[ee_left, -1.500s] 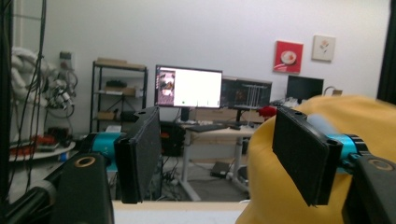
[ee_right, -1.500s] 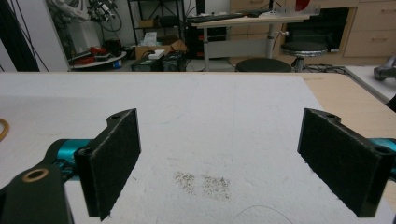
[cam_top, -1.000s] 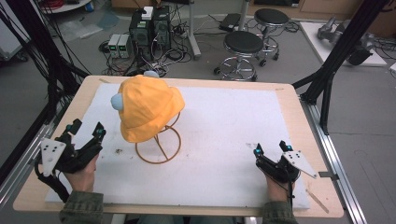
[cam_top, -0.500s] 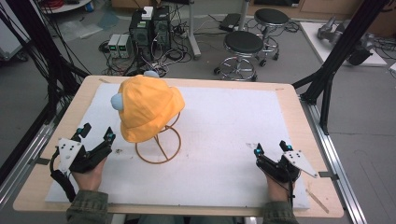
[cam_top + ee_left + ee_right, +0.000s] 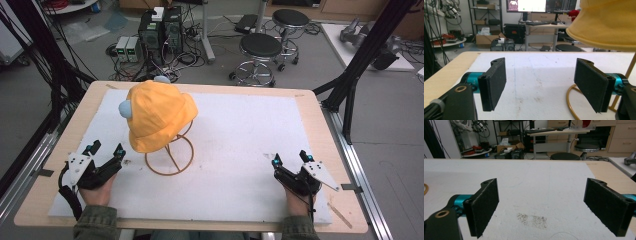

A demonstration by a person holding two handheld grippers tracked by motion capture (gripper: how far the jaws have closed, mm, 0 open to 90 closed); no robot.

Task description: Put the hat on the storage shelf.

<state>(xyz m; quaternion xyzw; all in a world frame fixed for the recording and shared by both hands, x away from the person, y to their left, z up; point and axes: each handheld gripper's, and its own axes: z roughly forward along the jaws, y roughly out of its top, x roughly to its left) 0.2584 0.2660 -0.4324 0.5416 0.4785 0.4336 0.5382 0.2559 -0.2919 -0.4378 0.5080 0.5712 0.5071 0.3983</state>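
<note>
Toward the tabletop's left side, nearer the far edge, the hat (image 5: 157,115) sits draped over a gold wire stand (image 5: 170,157). My left gripper (image 5: 106,150) rests near the front-left corner, jaws spread wide, holding nothing; the hat lies ahead of it and to its right, brim overhanging just beyond the right jaw in the left gripper view. My right gripper (image 5: 290,159) rests near the front-right corner, jaws likewise spread and empty, well apart from the hat. I judge the left nearer for the reach.
</note>
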